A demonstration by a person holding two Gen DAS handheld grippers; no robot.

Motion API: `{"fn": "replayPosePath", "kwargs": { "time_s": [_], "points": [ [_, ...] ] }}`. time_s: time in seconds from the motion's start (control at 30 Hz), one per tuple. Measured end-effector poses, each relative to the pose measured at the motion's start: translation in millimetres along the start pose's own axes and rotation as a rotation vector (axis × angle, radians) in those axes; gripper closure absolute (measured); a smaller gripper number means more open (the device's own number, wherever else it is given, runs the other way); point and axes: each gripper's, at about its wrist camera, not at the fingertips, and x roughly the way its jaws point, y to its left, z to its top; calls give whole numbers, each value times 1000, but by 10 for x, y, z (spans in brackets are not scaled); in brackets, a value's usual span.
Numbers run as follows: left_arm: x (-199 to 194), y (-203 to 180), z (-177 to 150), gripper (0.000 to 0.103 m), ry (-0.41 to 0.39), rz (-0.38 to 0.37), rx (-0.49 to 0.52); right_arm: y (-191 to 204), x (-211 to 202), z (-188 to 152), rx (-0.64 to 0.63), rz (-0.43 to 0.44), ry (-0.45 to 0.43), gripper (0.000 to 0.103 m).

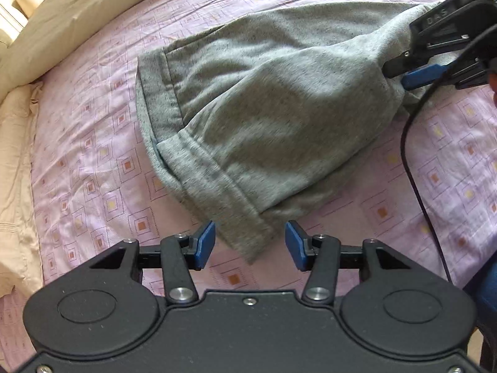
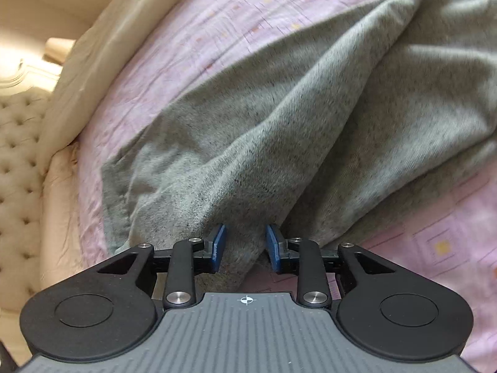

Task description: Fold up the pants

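One pair of grey pants (image 1: 264, 118) lies at center. Two grippers: the left gripper (image 1: 250, 245) at six o'clock, the right gripper (image 1: 400, 76) at two o'clock. One pink sheet (image 1: 93, 155), one cream pillow (image 1: 77, 21) at ten o'clock, one black cable (image 1: 413, 161).

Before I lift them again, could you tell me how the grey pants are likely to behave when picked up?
The pants will probably be floppy: they lie in soft folds on the bedsheet. They look like a light knit, so lifting one corner would likely leave the rest trailing. The cloth drapes loosely between the right tool's open pads, so it may slip.

right tongs (image 2: 245, 248) parted | grey pants (image 2: 279, 118) fold between pads | pink sheet (image 2: 435, 242)
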Motion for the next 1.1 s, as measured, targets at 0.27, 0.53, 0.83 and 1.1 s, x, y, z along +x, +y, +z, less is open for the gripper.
{"fn": "replayPosePath", "kwargs": {
  "time_s": [0.27,0.53,0.83,1.1],
  "points": [
    [43,81,-107,40,-38,-28,11,324,-47,49,-53,20,-2,100],
    [200,-166,-344,34,-13,-35,140,300,-108,56,-26,-49,13,94],
    [541,-418,-388,39,-70,161,312,97,-185,-109,33,-93,34,92],
    [78,-12,-96,91,-135,16,398,9,-308,-126,72,-91,5,92]
  ]
}}
